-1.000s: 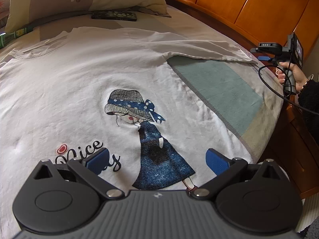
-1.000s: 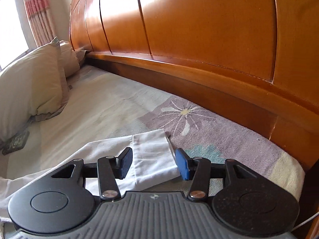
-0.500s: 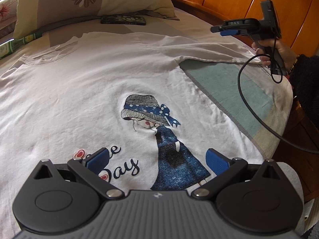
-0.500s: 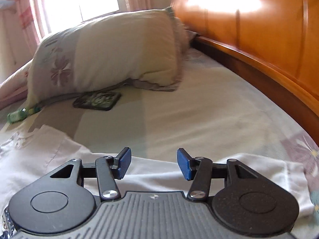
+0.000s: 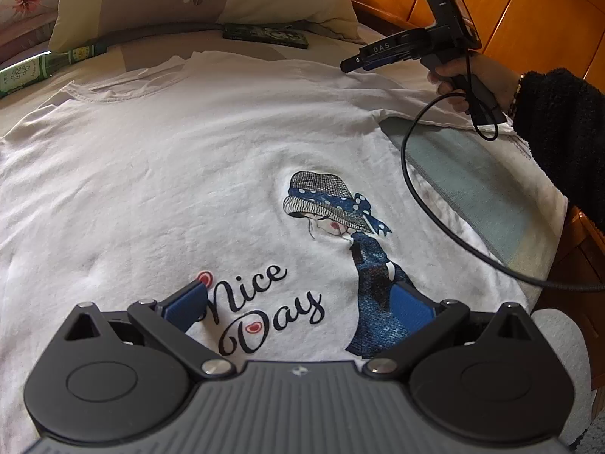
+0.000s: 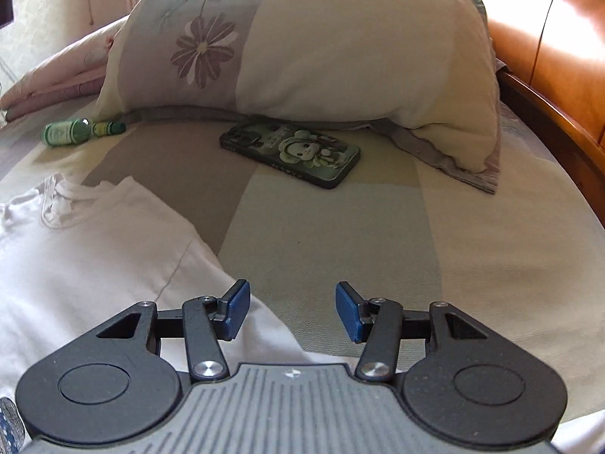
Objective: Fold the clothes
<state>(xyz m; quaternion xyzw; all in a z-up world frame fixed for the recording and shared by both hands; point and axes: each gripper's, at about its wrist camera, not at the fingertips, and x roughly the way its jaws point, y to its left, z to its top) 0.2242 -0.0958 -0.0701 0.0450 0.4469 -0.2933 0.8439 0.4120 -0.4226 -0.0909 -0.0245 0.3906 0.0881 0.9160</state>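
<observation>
Nearest to the person, the left claw (image 5: 298,304) hovers low over the bottom part of the white T-shirt (image 5: 159,174), above the printed words "Nice Day" (image 5: 264,310) and the blue skirt of the printed girl (image 5: 340,227). Its jaws are spread wide and hold nothing.

The T-shirt lies flat and face up on the bed (image 6: 472,234). Its long axis runs straight away from the left claw, from the hem below the claw to the neckline (image 5: 124,85) at the far end.

Farther out and to the right, the right claw (image 6: 293,312) is above the shoulder and sleeve (image 6: 181,257) of the shirt, just at the cloth edge; its jaws are also released and empty. So the right hand (image 5: 476,75) is the nearer one to the sleeve, the left one to the hem. The right hand holds its handle high, the claw pointing toward the pillow (image 6: 321,38), not yet down to the fabric.

The shirt is fully spread, which fits either a fold about to be made or a garment laid out again.

Beyond the neckline lie a phone (image 6: 291,147) and a green bottle (image 6: 68,132), both apart from the shirt.
</observation>
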